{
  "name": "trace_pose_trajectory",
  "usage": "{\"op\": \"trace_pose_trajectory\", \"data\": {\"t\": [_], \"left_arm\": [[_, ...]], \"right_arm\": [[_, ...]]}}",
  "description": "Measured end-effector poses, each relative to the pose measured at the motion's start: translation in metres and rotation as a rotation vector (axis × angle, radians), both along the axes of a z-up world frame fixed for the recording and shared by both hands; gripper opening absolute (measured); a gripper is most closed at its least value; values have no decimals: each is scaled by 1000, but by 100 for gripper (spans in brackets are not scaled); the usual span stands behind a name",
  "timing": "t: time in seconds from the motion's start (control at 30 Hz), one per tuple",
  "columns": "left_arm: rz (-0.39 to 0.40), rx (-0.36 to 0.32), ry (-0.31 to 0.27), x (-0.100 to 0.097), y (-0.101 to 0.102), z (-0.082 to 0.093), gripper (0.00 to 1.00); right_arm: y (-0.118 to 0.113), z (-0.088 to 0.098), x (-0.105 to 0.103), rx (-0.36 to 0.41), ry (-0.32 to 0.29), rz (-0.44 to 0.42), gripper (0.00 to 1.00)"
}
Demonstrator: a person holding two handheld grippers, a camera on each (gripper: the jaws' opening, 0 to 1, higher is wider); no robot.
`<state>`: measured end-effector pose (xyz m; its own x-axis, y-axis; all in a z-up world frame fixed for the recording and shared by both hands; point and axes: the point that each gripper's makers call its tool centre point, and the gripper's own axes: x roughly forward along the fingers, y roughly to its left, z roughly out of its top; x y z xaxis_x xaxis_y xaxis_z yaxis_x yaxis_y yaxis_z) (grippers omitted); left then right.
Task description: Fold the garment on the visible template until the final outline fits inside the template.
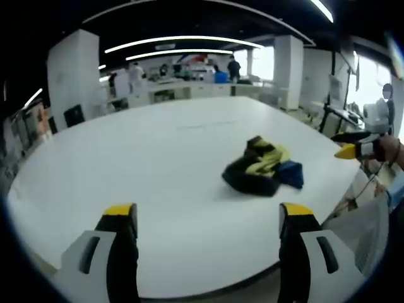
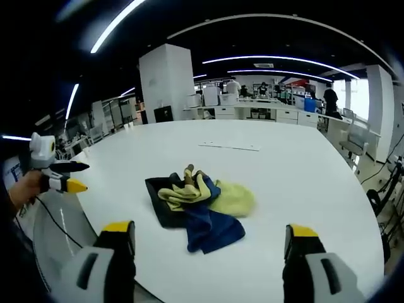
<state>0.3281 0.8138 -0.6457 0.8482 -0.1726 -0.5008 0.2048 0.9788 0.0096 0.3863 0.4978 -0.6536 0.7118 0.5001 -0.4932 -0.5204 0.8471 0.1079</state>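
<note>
Both views look across the large white table (image 1: 158,151) from opposite edges, sharing the crumpled black, yellow and blue garment (image 1: 264,167) near mid-table.

The left gripper (image 1: 209,221) has its two jaws wide apart, with nothing between the yellow tips. It also appears at the left edge of the right gripper view (image 2: 74,177), held in the person's hand (image 2: 25,187). The right gripper (image 2: 210,241) is also spread wide and holds nothing. In the left gripper view it comes in from the right edge (image 1: 355,144), gripped by the person's other hand (image 1: 391,150).
</note>
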Motion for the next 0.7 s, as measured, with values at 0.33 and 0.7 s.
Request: {"op": "trace_pose_trajectory", "data": {"t": [0.33, 0.7], "left_arm": [[0, 1, 1, -1, -1, 0, 89], [-1, 3, 10, -1, 0, -2, 89]], "right_arm": [[0, -1, -1, 3, -2, -2, 99], [-3, -4, -1, 1, 5, -8, 99]]}}
